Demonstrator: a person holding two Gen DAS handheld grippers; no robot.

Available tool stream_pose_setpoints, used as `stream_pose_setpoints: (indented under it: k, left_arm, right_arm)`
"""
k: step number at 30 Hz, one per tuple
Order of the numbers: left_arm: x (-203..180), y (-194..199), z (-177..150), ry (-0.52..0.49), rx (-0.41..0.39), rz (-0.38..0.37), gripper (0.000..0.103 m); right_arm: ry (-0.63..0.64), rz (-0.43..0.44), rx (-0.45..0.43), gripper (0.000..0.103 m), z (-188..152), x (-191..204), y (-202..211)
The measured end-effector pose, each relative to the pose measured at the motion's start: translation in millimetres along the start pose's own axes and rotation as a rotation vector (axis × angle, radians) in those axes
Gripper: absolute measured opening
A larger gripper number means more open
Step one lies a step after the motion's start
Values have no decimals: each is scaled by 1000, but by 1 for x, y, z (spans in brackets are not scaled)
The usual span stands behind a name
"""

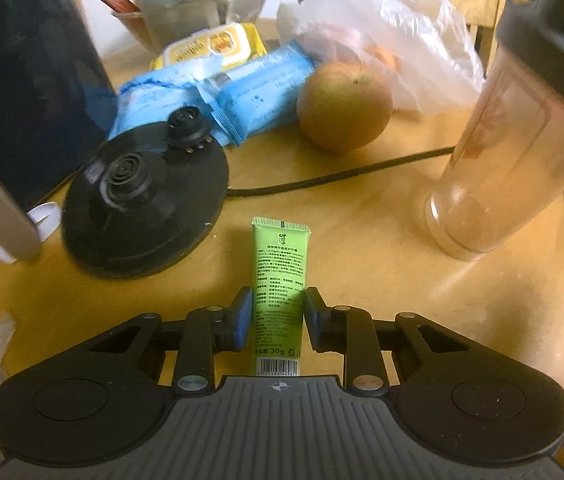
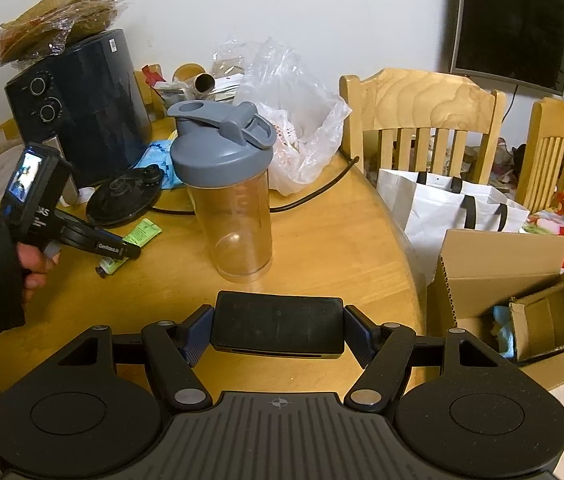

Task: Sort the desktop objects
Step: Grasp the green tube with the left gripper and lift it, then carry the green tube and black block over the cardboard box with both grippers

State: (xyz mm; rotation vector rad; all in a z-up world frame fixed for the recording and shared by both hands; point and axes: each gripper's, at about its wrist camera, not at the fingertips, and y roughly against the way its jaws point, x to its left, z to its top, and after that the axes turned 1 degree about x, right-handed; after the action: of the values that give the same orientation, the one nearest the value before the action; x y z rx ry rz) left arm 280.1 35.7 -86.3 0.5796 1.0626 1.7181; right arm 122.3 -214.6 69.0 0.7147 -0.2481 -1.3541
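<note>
Left gripper (image 1: 278,312) pinching small soft green plastic tube (image 1: 280,276), flat on round wooden table (image 1: 381,280) beside black kettle base (image 1: 146,204). Light, squashy, slick; grip mid-body. Right gripper (image 2: 278,330) clamped on rigid black rectangular case (image 2: 278,326).

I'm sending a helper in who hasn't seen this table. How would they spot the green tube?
Start at the clear shaker bottle with the grey lid on the round wooden table. Beside it sits a black kettle base; the green tube lies flat just in front, between the left claw's pads. It is the only bright green item there.
</note>
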Motion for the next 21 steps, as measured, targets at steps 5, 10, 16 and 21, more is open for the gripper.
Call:
stream_pose_setpoints:
  k: [5, 10, 16, 21]
  left_arm:
    - [3, 30, -6, 38, -52, -11, 28]
    - [4, 59, -15, 88, -100, -7, 28]
    - [3, 96, -30, 141, -155, 4, 28]
    - [1, 126, -46, 175, -205, 28, 28]
  right_arm:
    - [23, 24, -7, 72, 1, 8, 1]
    - [49, 48, -17, 72, 2, 17, 2]
    - [74, 78, -28, 72, 4, 26, 4]
    - [84, 101, -37, 71, 6, 33, 6]
